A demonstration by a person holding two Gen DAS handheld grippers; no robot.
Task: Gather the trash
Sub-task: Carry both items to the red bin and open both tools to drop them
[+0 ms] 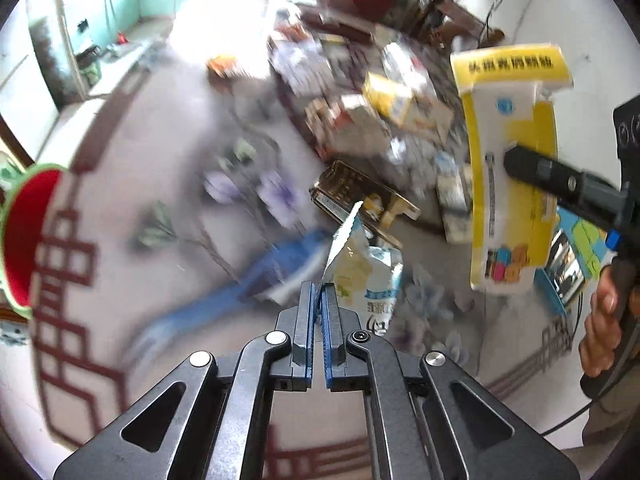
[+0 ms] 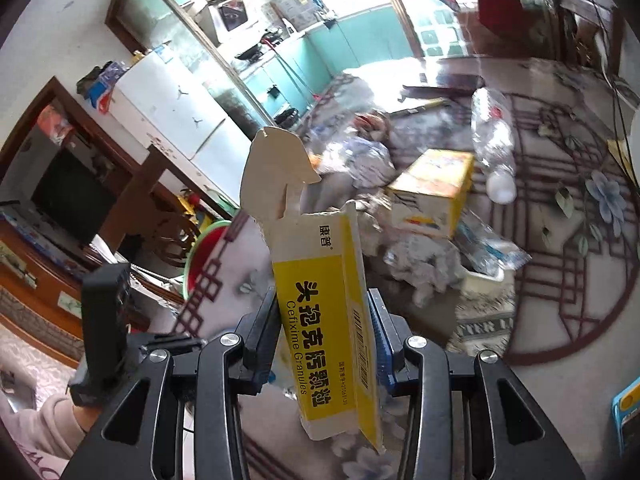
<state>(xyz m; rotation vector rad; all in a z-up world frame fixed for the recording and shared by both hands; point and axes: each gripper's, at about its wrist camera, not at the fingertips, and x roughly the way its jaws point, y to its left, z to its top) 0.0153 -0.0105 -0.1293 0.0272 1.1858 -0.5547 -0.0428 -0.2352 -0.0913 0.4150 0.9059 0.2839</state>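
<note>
You are standing over a pale floor (image 2: 560,380) patterned with dark red lattice lines and blue flowers. Against the wall at the left of your right wrist view stands a white fridge (image 2: 176,116), with a dark wooden TV cabinet (image 2: 72,200) beside it. A red basin with a green rim (image 1: 24,236) sits on the floor at the far left of your left wrist view.

A heap of trash (image 2: 420,216) covers the middle of the floor: crumpled paper, a yellow carton (image 2: 432,196), and a clear plastic bottle (image 2: 494,140) lying just beside that carton.

Your right gripper (image 2: 324,336) is clamped on a yellow and white medicine box (image 2: 324,312), held upright off the floor with its top flap open. In the left wrist view the same box (image 1: 512,168) hangs in the air at the right, above the litter.

Your left gripper (image 1: 319,300) has its blue pads pressed nearly together on the edge of a torn snack bag (image 1: 360,264), white with pale yellow and blue print, lifted above the floor. Your right hand (image 1: 604,320) shows at the right edge.
</note>
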